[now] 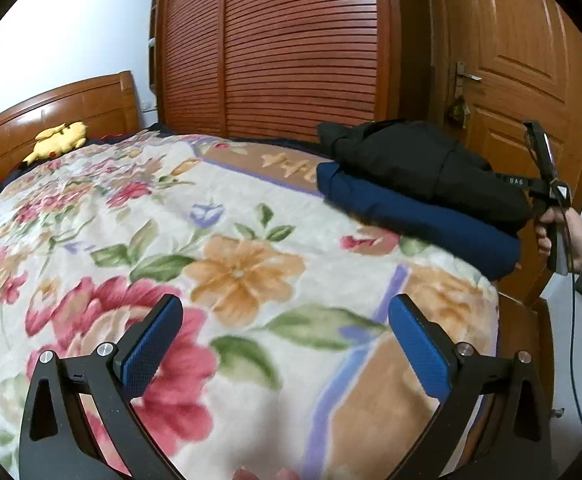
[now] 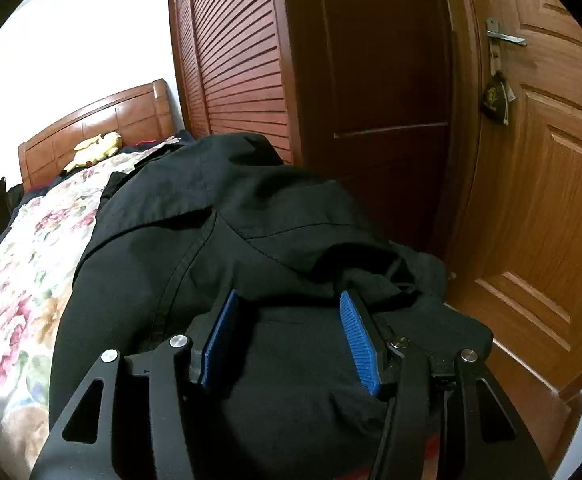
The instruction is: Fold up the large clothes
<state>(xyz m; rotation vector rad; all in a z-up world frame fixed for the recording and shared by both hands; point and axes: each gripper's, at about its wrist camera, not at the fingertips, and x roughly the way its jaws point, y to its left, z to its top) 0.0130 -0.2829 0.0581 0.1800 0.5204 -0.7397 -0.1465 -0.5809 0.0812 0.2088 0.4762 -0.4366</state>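
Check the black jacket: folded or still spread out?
Folded. The black jacket sits as a compact bundle atop a folded blue garment at the bed's corner.

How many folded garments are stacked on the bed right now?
2: a black garment on top of a navy garment, at the bed's door-side corner. More could be hidden beneath.

Two folded garments (image 1: 419,200), one plush toy (image 1: 57,140), two grippers (image 1: 287,320).

- The black garment (image 1: 423,168) lies on the folded blue garment (image 1: 419,216), at the bed's (image 1: 219,216) right edge.
- The plush toy (image 1: 57,140) lies by the headboard (image 1: 51,116), far left.
- The wardrobe (image 1: 275,48) stands behind the bed, the door (image 1: 523,60) to its right.
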